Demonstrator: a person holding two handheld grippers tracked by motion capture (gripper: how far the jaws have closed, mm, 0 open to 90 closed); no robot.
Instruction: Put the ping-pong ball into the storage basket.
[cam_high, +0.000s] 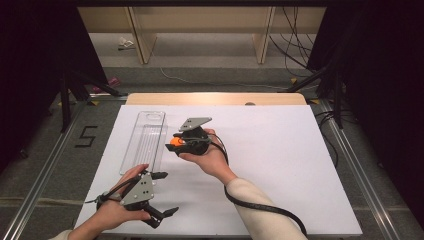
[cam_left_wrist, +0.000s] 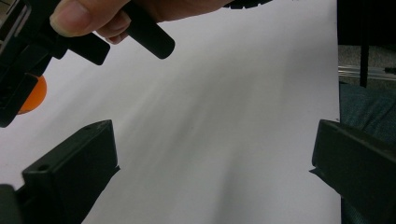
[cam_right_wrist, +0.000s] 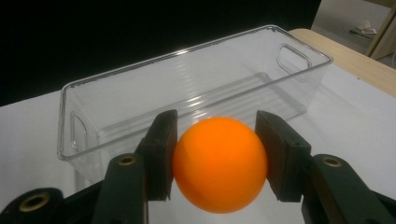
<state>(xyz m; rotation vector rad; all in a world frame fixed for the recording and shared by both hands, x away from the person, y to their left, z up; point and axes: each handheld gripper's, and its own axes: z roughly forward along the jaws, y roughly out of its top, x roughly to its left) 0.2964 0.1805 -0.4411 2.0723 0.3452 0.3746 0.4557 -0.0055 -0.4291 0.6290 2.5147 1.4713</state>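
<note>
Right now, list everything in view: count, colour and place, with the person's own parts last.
ball: one, orange, clamped between the right gripper's jaws, held above the sheet beside the bin.
bin: one, clear plastic, long, with cut-out handles, standing empty on the left part of the sheet.
sheet: one, white, covering the table top.
table: one, pale wood, its far edge showing beyond the sheet.
floor number: one, black 5, on the floor left of the table.
left gripper: one, black with grey plate, jaws open and empty, near the sheet's near left corner.
right gripper: one, black, shut on the ball.
</note>
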